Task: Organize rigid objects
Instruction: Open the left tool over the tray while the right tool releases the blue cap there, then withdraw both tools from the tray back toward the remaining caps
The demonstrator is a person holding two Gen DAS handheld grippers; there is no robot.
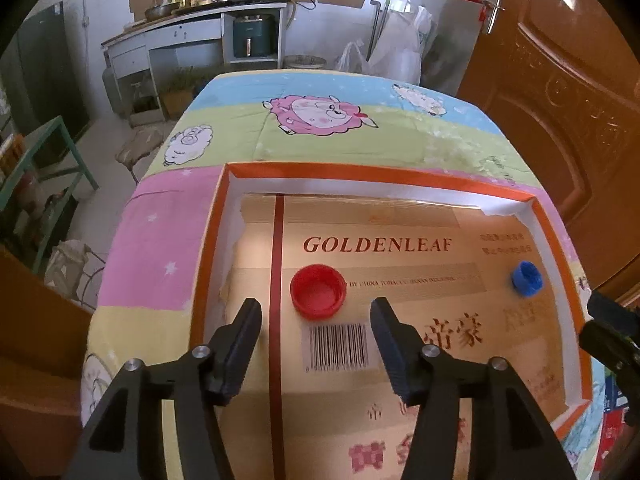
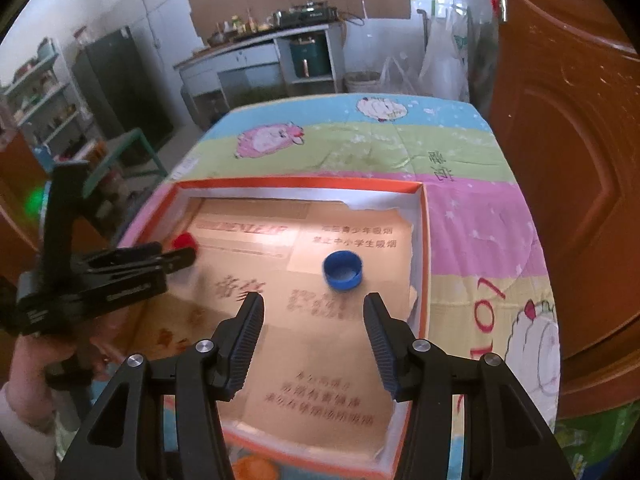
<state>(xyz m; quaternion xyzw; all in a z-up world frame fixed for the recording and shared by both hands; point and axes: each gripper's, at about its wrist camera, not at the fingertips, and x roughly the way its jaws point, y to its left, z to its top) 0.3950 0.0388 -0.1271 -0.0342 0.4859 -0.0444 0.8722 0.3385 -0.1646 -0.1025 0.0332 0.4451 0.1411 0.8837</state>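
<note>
I see both tools spread and empty over the orange-rimmed box. The red cap lies just ahead of my left tool; the blue cap just ahead of my right tool.

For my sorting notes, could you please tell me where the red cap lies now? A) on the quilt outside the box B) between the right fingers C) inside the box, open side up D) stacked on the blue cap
C: the red cap rests hollow side up on the floor of the box, apart from the blue cap.
</note>
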